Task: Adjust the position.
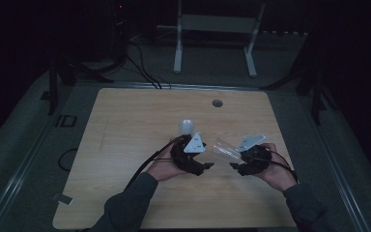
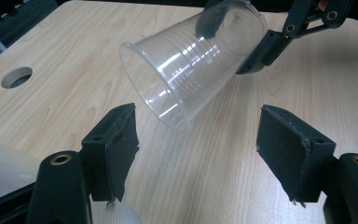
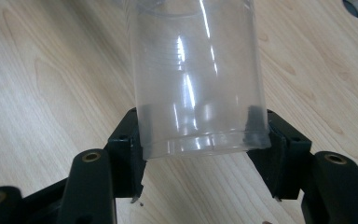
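Note:
A clear plastic cup (image 1: 226, 149) hangs tilted above the wooden table (image 1: 135, 125), its mouth pointing towards my left gripper. My right gripper (image 1: 239, 157) is shut on the cup's base; in the right gripper view both pads press the cup (image 3: 198, 79) near its bottom rim. In the left gripper view the same cup (image 2: 191, 65) floats ahead with its open mouth facing me, and the right gripper (image 2: 279, 39) clamps it from behind. My left gripper (image 2: 198, 135) stands open, jaws wide apart with nothing between them, just short of the cup. In the high view the left gripper (image 1: 205, 159) sits close to the cup's left.
A whitish translucent round object (image 1: 188, 126) stands on the table just behind my left gripper; it also shows as the whitish object (image 2: 0, 172) at the lower left. A cable hole (image 1: 217, 103) lies farther back. A white frame (image 1: 217, 24) and cables (image 1: 140, 67) are on the floor beyond.

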A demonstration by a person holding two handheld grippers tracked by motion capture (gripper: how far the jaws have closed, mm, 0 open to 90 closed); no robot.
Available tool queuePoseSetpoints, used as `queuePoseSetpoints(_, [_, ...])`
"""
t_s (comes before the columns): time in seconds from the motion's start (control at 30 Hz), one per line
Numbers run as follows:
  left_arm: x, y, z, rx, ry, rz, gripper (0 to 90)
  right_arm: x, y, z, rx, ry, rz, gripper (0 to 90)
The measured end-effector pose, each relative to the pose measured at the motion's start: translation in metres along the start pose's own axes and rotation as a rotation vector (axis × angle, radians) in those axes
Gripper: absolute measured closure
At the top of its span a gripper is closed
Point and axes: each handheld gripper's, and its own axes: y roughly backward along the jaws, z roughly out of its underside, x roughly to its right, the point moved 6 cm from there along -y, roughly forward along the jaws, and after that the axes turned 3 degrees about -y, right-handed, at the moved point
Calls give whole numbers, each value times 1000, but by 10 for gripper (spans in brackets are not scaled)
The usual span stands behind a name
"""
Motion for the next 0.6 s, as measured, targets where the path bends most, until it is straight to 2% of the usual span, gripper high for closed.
queuePoseSetpoints(0.1, [0, -1, 0, -1, 1, 1, 289, 1, 1, 0, 26, -31, 7, 413])
queuePoseSetpoints(0.23, [-1, -1, 0, -1, 6, -5, 289, 1, 2, 1, 39, -46, 18, 413])
queuePoseSetpoints(0.43, [-2, 0, -1, 7, 11, -12, 289, 0, 5, 2, 87, -87, 32, 413])
queuePoseSetpoints(0.6, [-2, -1, 2, 13, 30, -16, 292, 1, 4, 4, 121, -120, 38, 413])
